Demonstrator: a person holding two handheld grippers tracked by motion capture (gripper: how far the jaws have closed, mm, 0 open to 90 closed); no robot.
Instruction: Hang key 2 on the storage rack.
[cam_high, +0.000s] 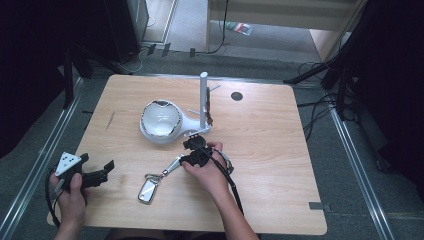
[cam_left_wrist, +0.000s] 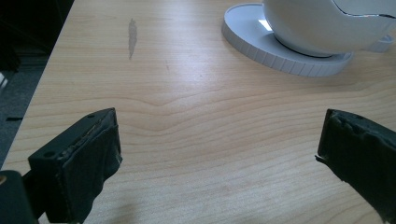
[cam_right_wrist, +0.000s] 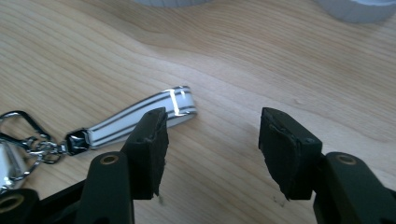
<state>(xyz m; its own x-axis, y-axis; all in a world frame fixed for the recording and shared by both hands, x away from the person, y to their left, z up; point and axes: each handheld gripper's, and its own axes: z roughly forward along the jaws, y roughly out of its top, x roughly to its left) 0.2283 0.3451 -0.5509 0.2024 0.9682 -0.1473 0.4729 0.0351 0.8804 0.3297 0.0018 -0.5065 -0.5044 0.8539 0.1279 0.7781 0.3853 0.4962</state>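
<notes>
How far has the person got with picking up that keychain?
Barely started. The keychain lies flat on the table, nothing lifted. The right claw is low over its strap, one jaw over the strap's end, jaws apart and not gripping. Closing and lifting remain. The left claw waits open.
</notes>
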